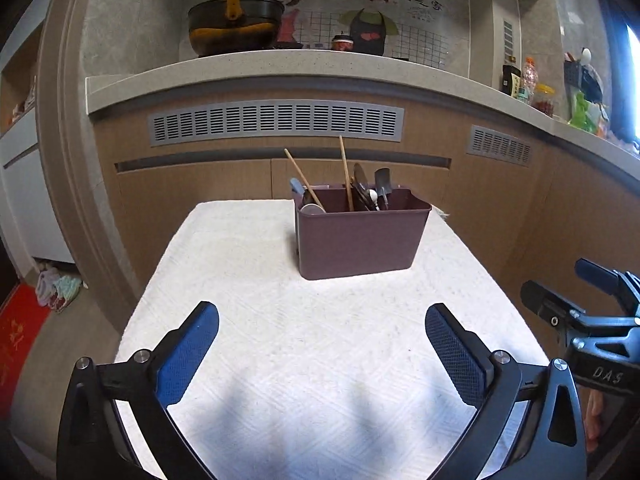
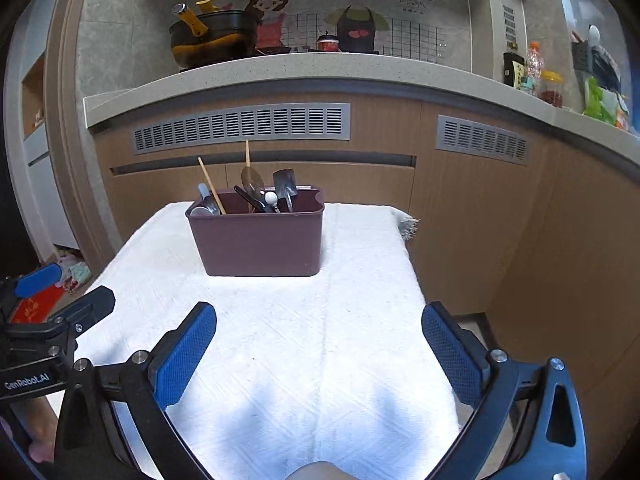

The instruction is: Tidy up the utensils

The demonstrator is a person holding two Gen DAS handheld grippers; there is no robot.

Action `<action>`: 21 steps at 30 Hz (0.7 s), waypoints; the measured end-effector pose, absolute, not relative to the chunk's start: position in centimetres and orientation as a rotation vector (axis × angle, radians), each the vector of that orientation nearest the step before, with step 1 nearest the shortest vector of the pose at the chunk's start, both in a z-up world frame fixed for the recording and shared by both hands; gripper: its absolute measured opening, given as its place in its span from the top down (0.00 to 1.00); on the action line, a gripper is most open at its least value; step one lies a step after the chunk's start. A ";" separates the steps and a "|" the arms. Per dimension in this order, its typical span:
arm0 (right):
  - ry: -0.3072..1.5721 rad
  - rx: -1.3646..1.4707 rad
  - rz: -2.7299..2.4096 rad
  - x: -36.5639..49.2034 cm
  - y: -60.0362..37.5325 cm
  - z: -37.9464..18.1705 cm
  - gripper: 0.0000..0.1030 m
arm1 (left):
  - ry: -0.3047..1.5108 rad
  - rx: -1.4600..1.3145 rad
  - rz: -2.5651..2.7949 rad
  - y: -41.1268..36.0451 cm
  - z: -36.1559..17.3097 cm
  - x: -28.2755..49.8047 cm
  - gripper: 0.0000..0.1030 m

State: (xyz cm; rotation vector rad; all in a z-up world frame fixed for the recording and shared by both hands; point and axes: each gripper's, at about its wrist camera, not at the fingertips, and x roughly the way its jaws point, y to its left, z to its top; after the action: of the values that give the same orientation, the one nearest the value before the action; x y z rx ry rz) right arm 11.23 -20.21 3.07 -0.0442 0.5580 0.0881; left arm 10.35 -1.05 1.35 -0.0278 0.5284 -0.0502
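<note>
One maroon bin (image 1: 360,240) at twelve o'clock holds two chopsticks (image 1: 346,172) among other utensils; the left gripper (image 1: 322,344) and right gripper (image 2: 319,344) hang spread, empty.

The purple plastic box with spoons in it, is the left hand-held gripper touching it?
Apart. The left wrist view shows the open left hand-held gripper with bare white cloth before the purple plastic box.
</note>
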 end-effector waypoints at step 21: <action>0.552 -0.036 0.094 10.2 -20.7 3.4 0.01 | 0.519 -0.017 -0.046 -1.4 2.1 9.8 0.01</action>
State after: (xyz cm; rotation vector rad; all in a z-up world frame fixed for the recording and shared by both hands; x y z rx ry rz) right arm 10.17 -20.73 3.39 -0.0359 0.5519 0.0944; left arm 9.76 -1.40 2.12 -0.0173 0.5186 -0.0460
